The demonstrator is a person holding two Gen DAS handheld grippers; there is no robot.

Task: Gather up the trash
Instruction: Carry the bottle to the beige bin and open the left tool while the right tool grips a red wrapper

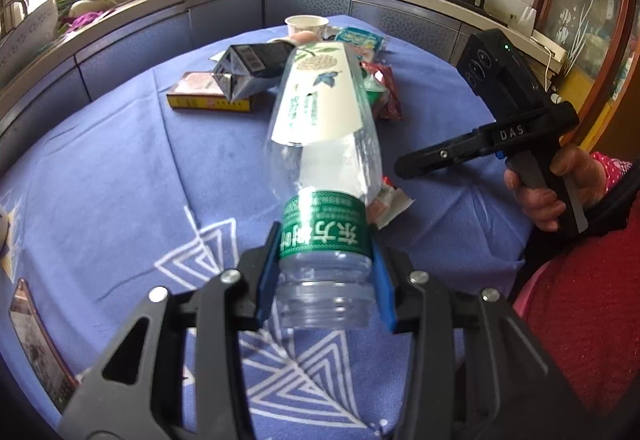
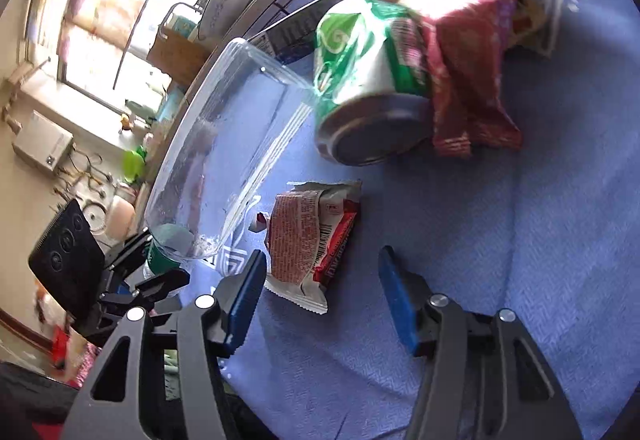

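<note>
Nearest to the lens: the left gripper, its blue pads clamped on the neck end of an empty plastic bottle, on the green band just past the threaded, capless mouth.
Bottle: clear, held off the blue tablecloth; its long axis runs from the jaws away toward the far side of the table, base end farthest out, over the heap of trash.
Trash heap, far side: a dark carton lying on a yellow-edged box, a green can on its side, a red wrapper draped against the can, a paper cup behind.
Right gripper: jaws apart, nothing between the pads; a hand holds its grip at the right edge of the table.
Next piece: a small crumpled snack wrapper, flat on the cloth near the table's near-right part, just beyond the right gripper's open fingertips and a little toward its left pad.
Wrapper axis: appears to run roughly away from the right gripper, though the fisheye bends it and I would not press that.
Nearer hand: the right, judged; the left is full, and the bottle passes above the wrapper's left side.
Coming move, judged: the right jaws go forward and down to straddle the wrapper.
</note>
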